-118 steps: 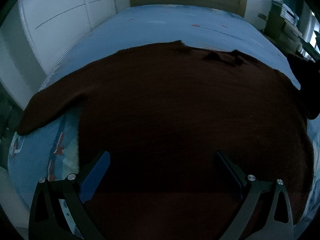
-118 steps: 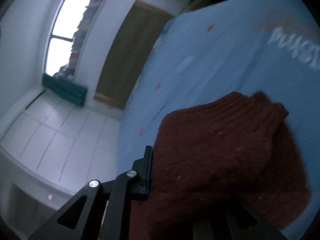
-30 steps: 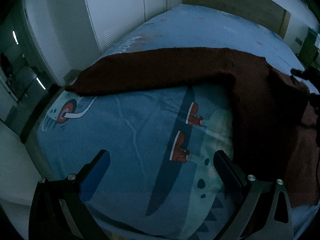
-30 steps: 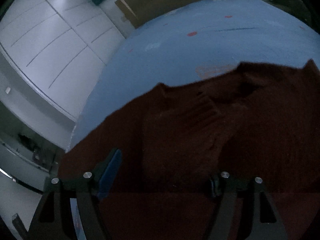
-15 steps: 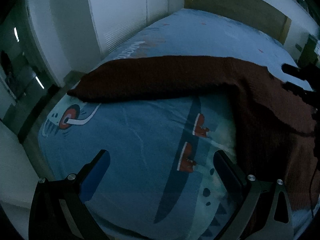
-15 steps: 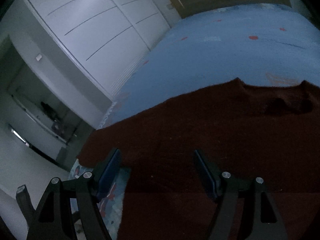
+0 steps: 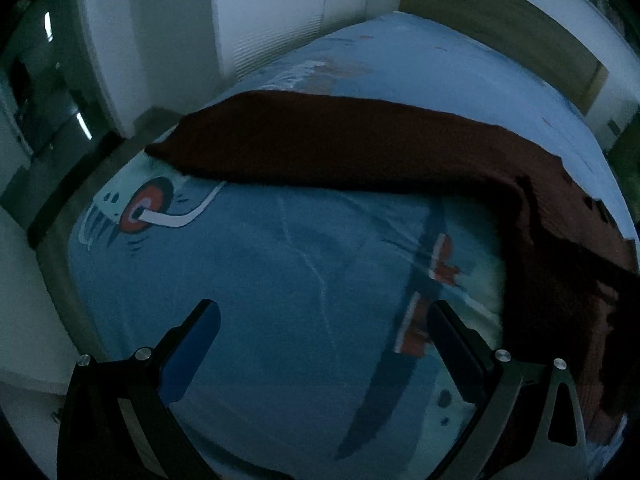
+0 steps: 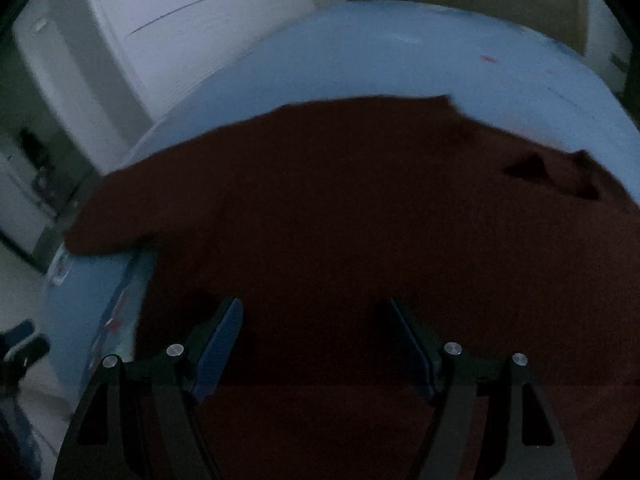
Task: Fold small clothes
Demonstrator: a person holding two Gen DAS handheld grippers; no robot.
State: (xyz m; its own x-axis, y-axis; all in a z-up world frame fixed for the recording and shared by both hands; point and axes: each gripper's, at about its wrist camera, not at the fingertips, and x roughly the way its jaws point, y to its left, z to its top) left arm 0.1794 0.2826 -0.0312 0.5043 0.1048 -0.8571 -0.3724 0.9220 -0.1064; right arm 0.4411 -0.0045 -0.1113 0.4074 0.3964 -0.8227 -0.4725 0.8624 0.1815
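Your left gripper (image 7: 320, 320): jaws wide apart, empty, over bare printed bedsheet (image 7: 280, 272) near bed's near edge. Your right gripper (image 8: 316, 320): jaws apart, nothing between them, hanging over sweater body. Dark red knit sweater (image 8: 360, 220) lies flat on bed, neckline (image 8: 532, 168) toward far edge. Sleeve (image 7: 320, 144) stretched straight out, long axis running across bed toward its left edge, cuff (image 7: 168, 148) at that edge. White wardrobe (image 8: 200, 20) behind.
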